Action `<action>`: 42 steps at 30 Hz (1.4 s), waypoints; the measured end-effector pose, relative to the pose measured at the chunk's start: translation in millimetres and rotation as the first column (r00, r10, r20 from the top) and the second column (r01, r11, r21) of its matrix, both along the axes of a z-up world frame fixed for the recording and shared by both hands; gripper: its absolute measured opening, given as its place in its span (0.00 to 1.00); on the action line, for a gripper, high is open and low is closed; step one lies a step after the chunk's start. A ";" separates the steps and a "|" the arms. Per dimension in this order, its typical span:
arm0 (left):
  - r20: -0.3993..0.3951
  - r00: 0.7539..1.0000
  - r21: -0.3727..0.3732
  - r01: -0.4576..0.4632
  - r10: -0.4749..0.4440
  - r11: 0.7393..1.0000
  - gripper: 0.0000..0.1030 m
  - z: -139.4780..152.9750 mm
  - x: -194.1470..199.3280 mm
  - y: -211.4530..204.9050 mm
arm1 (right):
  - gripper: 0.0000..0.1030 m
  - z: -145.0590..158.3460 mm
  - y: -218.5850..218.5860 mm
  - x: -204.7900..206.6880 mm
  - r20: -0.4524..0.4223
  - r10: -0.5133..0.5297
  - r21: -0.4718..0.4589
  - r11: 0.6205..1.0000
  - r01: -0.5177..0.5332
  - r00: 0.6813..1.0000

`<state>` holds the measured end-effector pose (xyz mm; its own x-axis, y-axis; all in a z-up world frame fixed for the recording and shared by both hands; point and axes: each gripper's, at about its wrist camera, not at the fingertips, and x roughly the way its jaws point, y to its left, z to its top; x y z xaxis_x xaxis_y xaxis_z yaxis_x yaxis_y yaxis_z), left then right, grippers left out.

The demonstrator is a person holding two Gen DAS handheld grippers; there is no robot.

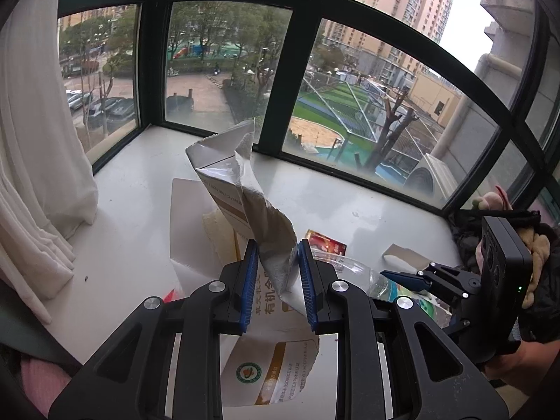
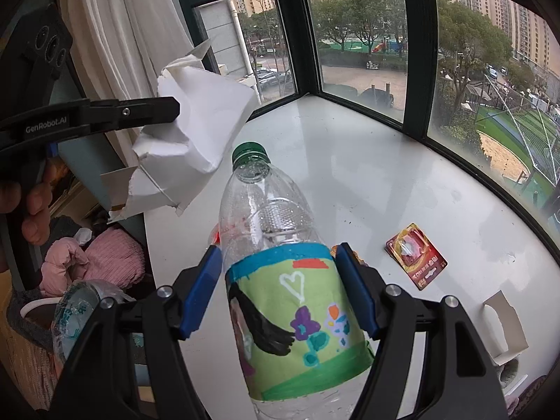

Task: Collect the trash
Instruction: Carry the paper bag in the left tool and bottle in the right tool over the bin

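Observation:
My left gripper is shut on a torn white carton with brown printing and holds it above the white windowsill. The carton also shows in the right wrist view, hanging from the left gripper's finger. My right gripper is shut on a clear plastic bottle with a green cap and a painted green label. A red snack wrapper lies flat on the sill to the right of the bottle; it also shows in the left wrist view.
A small folded white card lies near the sill's right edge. White curtain hangs at the left. Dark window frames border the sill's far side. Pink clothing and a bag with another bottle sit below left.

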<state>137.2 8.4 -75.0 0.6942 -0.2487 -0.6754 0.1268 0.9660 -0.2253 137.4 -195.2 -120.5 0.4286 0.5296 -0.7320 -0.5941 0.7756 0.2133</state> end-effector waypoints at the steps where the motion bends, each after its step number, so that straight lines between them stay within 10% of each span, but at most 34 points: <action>1: 0.002 1.000 0.000 -0.010 0.010 1.000 0.21 0.1 -6.6 3.6 | 0.63 1.6 4.6 -4.0 0.003 0.009 0.001 1.000 -0.009 1.000; 17: 0.002 0.978 0.008 -0.206 0.206 0.978 0.21 8.7 -148.2 87.5 | 0.63 20.5 94.7 -95.1 0.029 0.215 0.018 0.976 -0.215 0.976; 42: -0.089 0.889 0.023 -0.449 0.449 0.893 0.21 -29.2 -373.8 176.1 | 0.63 -8.2 223.6 -263.2 -0.060 0.523 0.013 0.852 -0.523 0.850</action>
